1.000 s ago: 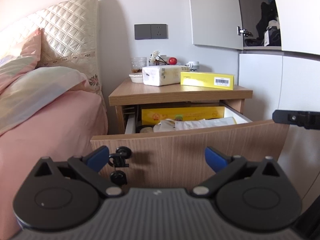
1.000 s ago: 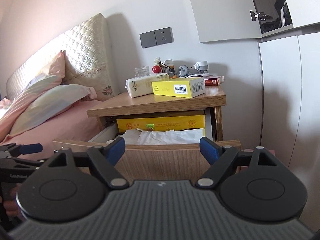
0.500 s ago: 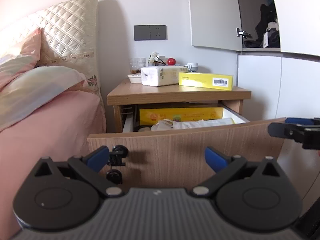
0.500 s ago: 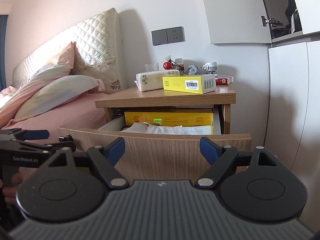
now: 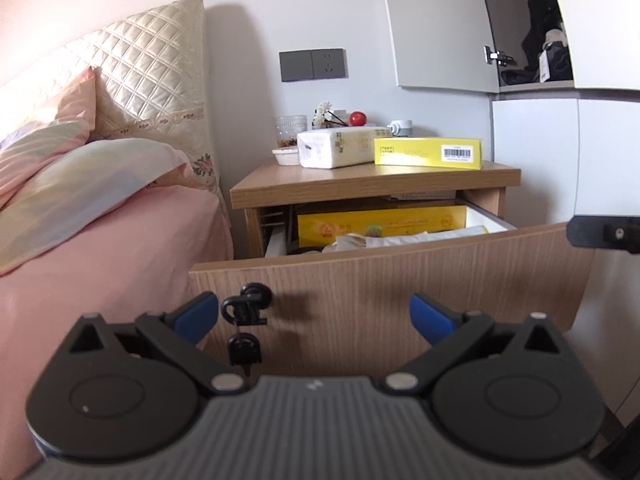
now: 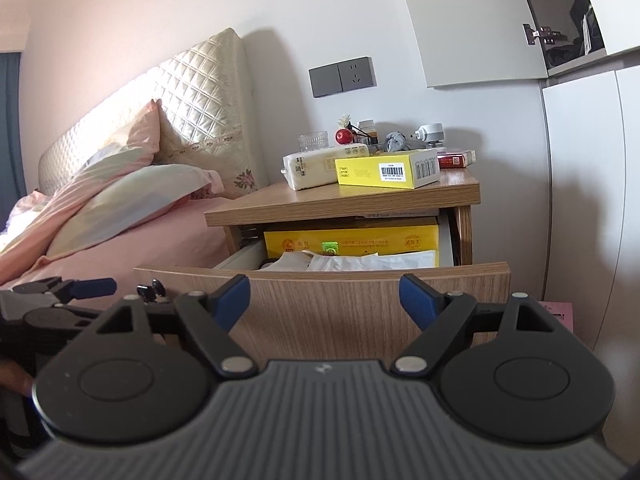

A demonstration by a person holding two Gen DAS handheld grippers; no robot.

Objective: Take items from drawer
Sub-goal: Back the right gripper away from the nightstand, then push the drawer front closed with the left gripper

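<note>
Left wrist: drawer (image 5: 384, 276) pulled out just ahead of left claw (image 5: 314, 314), fingers apart, empty.

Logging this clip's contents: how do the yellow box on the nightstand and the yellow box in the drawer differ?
The top yellow box lies in full view, bears barcodes, and is paler. The drawer yellow box is longer, deeper gold, printed in red, and partly hidden by white papers. Both are long cartons.

A pale wall (image 6: 200, 20) with a grey socket panel (image 5: 312, 65) backs a pink bed (image 5: 100, 248) with quilted headboard (image 6: 192, 96), beside a wooden nightstand (image 5: 372, 184) and white wardrobe (image 6: 580, 160).
</note>
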